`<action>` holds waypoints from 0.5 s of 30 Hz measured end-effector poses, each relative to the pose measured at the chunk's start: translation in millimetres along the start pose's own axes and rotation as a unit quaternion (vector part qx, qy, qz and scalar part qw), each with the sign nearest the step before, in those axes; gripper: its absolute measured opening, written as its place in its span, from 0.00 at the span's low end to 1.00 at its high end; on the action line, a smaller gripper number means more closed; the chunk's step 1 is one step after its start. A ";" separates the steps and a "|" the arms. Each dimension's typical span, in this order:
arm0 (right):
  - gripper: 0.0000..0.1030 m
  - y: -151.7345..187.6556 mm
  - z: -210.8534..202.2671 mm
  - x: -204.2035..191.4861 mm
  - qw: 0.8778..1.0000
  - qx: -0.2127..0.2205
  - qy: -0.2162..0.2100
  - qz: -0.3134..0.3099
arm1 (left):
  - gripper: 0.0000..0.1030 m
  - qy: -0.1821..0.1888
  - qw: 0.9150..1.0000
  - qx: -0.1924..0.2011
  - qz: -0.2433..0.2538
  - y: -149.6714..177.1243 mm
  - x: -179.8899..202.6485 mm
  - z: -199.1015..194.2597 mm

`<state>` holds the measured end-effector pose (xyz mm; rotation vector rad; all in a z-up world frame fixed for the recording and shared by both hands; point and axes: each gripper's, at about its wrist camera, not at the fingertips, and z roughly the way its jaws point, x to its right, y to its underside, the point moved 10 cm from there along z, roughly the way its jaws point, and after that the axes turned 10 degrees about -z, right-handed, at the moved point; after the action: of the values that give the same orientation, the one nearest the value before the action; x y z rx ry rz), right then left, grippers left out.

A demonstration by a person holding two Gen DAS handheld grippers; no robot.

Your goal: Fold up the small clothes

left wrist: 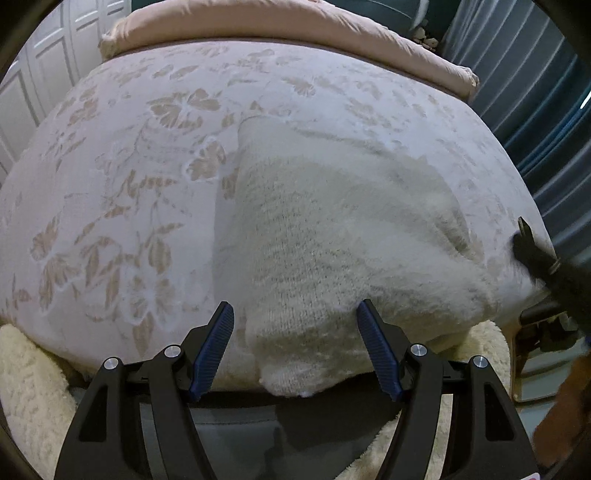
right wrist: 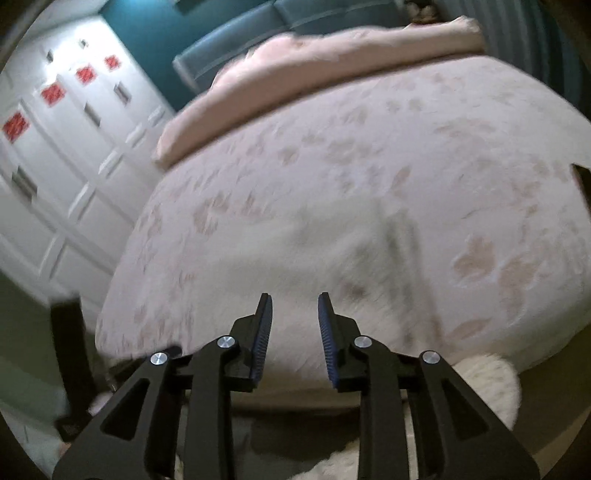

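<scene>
A white knitted garment (left wrist: 332, 240) lies folded into a thick bundle on the floral bedcover (left wrist: 110, 184), and its near corner hangs over the bed's front edge. My left gripper (left wrist: 295, 306) hovers over that near corner with its jaws wide apart and the blue pads pressing on nothing. The right gripper's dark tip (left wrist: 524, 240) shows blurred at the garment's right edge. In the blurred right wrist view, my right gripper (right wrist: 294, 299) stands above the garment (right wrist: 351, 258) with a narrow gap between its jaws and nothing in them.
A folded pink duvet (left wrist: 295, 22) lies across the bed's far end. White panelled wardrobe doors (right wrist: 55, 147) stand to the left and a teal curtain (left wrist: 535, 110) hangs to the right. A fluffy cream rug (left wrist: 22, 387) lies below the bed's front edge.
</scene>
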<state>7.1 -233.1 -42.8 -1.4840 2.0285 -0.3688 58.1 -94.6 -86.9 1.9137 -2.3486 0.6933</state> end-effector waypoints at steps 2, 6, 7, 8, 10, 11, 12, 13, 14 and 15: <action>0.24 34.2 29.0 3.1 0.998 -0.061 0.011 -0.004 | 0.65 -0.003 1.000 0.001 0.004 1.3 0.5 -0.2; 0.24 90.1 69.3 9.2 0.989 -0.143 0.028 -0.002 | 0.65 -0.015 1.000 -0.004 0.006 6.1 -5.3 1.3; 0.24 87.3 64.9 7.7 0.990 -0.140 0.030 -0.006 | 0.65 -0.014 1.000 -0.006 0.005 7.0 -6.7 1.5; 0.24 81.5 60.0 6.6 0.990 -0.134 0.033 -0.009 | 0.65 -0.015 1.000 -0.007 0.003 7.9 -8.0 1.7; 0.24 59.9 39.4 6.9 0.994 -0.106 0.035 -0.003 | 0.65 -0.014 1.000 -0.010 -0.001 9.1 -10.1 3.1; 0.24 51.3 31.1 7.9 0.995 -0.092 0.035 0.002 | 0.65 -0.013 1.000 -0.012 -0.005 9.6 -11.4 4.3; 0.26 41.6 21.9 12.1 0.996 -0.074 0.039 0.008 | 0.65 -0.012 1.000 -0.013 -0.006 10.0 -11.4 4.5; 0.30 34.5 13.7 17.5 0.997 -0.059 0.044 0.015 | 0.66 -0.013 1.000 -0.014 -0.005 9.8 -10.7 3.9; 0.39 27.3 5.5 24.1 0.998 -0.043 0.049 0.024 | 0.66 -0.013 1.000 -0.012 -0.005 9.2 -11.5 2.8; 0.46 20.0 -0.8 34.4 0.998 -0.027 0.051 0.040 | 0.66 -0.012 1.000 -0.011 -0.006 9.5 -11.1 3.5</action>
<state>-15.7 -258.5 -63.2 -1.4382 2.1858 -0.3662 52.8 -84.2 -96.4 1.9360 -2.3468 0.6451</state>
